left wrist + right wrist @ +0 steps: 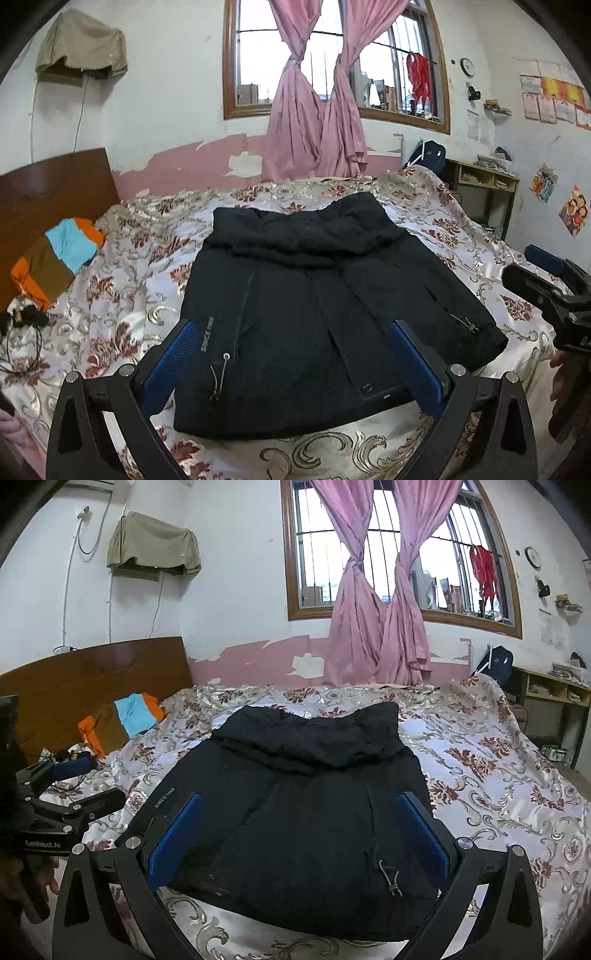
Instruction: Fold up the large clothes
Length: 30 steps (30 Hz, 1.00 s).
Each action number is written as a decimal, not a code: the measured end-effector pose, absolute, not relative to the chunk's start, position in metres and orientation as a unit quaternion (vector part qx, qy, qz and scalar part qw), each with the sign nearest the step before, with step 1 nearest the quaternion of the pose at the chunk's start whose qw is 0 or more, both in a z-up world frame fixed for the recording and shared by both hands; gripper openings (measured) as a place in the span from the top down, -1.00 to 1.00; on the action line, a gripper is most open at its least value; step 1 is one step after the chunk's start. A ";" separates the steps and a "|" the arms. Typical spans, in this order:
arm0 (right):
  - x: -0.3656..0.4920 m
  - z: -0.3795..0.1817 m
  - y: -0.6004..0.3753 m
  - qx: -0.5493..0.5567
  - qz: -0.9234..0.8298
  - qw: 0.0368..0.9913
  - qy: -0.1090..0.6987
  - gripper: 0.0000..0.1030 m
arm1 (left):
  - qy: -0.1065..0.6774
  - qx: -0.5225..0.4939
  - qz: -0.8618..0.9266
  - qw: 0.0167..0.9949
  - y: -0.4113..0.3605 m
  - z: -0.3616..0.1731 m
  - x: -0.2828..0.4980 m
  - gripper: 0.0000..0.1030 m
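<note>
The black jacket (314, 314) is laid on the bed (122, 295) with sleeves folded in; a final fold appears outstanding. The left gripper (295, 362) and right gripper (299, 834) are spread apart, nothing gripped.

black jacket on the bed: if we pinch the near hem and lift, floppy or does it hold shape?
Likely floppy: the black jacket lies folded in soft bulging layers, so the hem should sag. Probably bulky and padded, given the thick rolled top. It may slide easily on the shiny floral bedspread.
</note>
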State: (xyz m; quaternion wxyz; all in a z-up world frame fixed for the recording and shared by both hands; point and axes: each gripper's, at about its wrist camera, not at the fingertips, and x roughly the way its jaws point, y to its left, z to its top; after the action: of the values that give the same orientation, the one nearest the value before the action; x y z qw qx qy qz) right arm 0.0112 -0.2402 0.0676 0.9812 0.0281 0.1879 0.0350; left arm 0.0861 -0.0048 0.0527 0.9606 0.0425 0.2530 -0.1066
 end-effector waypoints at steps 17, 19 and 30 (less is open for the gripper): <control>-0.004 -0.002 -0.257 -0.006 0.014 0.956 0.291 -0.97 | 0.396 0.115 -0.073 0.908 0.017 -0.038 0.100 -1.00; -0.003 -0.012 -0.259 -0.012 0.007 0.952 0.307 -0.97 | 0.405 0.111 -0.073 0.905 0.018 -0.045 0.099 -1.00; 0.021 -0.047 -0.244 -0.070 -0.015 0.929 0.363 -0.97 | 0.438 0.118 -0.022 0.891 0.022 -0.087 0.107 -1.00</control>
State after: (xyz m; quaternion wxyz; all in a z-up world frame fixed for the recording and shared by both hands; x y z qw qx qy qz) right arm 0.0210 -0.2442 -0.0472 0.9289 -0.0696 0.3635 -0.0147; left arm 0.1070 0.0223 -0.0873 0.8910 0.1181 0.4378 -0.0225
